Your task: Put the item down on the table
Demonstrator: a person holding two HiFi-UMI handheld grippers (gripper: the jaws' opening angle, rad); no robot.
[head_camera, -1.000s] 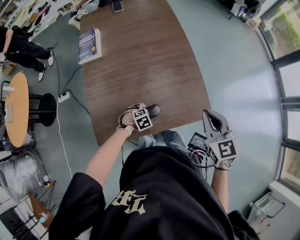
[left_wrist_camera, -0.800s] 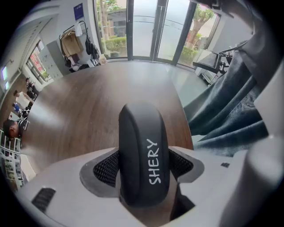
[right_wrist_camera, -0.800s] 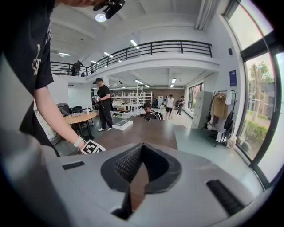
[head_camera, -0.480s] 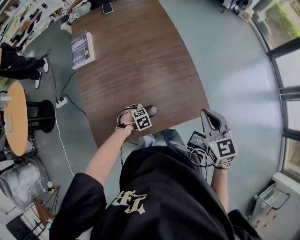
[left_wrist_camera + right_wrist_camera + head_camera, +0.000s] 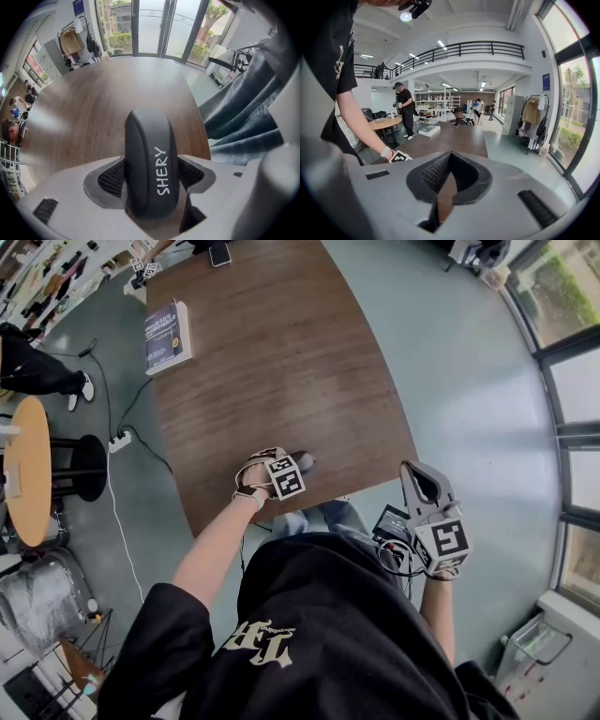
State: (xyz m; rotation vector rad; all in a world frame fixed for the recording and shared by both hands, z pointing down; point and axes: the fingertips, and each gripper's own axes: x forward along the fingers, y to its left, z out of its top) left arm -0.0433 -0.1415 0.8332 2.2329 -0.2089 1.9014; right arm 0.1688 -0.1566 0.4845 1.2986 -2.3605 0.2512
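A black oblong case with white lettering is clamped between the pads of my left gripper. In the head view that gripper sits low over the near edge of the brown wooden table, and the case's dark end pokes out past the marker cube. Whether the case touches the tabletop is not visible. My right gripper hangs off the table's near right corner over the floor. Its jaws are shut with nothing between them.
A dark blue book lies at the table's far left edge and a phone at its far end. A round wooden table and a black stool stand to the left, with a white cable on the floor. People stand farther off.
Almost nothing: the left gripper stays at the near table edge with the case in it, and the right gripper keeps its place. The head view shifted slightly.
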